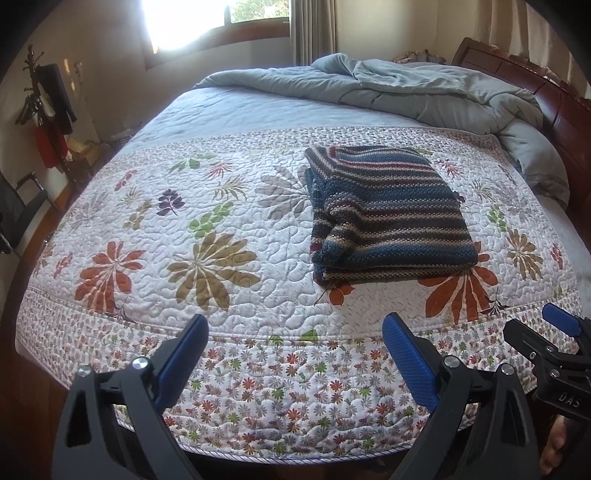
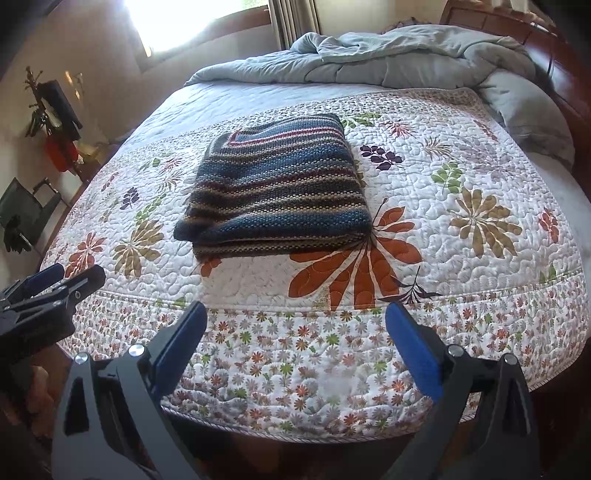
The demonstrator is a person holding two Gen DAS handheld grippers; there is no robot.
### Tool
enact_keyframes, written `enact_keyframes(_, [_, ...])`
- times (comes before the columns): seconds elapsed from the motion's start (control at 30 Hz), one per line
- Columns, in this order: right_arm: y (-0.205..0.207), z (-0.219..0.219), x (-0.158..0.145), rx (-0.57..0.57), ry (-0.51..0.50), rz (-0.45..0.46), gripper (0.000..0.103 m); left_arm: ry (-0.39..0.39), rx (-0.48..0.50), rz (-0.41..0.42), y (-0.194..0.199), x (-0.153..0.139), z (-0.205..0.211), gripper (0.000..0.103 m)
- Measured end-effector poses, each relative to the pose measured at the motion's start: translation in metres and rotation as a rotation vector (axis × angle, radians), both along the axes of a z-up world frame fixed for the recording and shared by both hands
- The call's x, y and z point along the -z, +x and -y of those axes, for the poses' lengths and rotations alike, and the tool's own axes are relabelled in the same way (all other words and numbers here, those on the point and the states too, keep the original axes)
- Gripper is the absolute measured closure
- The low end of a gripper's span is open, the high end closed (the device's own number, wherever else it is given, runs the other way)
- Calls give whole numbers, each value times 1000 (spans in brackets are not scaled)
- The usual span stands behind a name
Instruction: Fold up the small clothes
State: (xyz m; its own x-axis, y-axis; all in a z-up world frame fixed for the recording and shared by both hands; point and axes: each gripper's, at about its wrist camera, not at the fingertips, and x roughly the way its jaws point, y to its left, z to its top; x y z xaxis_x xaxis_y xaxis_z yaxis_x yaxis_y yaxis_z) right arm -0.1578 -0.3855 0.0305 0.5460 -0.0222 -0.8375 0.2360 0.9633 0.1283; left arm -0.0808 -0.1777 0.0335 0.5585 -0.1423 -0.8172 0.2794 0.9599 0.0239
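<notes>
Both the left claw [image 1: 295,334] and right claw [image 2: 297,326] are spread, empty. Ahead, the folded striped sweater [image 2: 275,190] is judged soft, bulky; grasp advised at its near folded edge.

**Bedroom in a home**

Ahead of the tongs: bed with floral quilt [image 1: 221,229]; rumpled grey duvet [image 1: 424,92] at the far end. Far right: dark wooden headboard [image 1: 546,88]. Far left: coat rack [image 1: 48,110] hung with clothes. Beyond: curtained window [image 1: 255,14].
</notes>
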Motion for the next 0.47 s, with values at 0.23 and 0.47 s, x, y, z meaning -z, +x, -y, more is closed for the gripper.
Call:
enact_keyframes(0.23, [2, -1, 4, -5, 3, -10, 6, -9, 4, -7, 1, 2, -1, 6])
enact_keyframes(0.47, [4, -1, 7, -3, 9, -17, 6, -7, 7, -31, 2, 7, -2, 5])
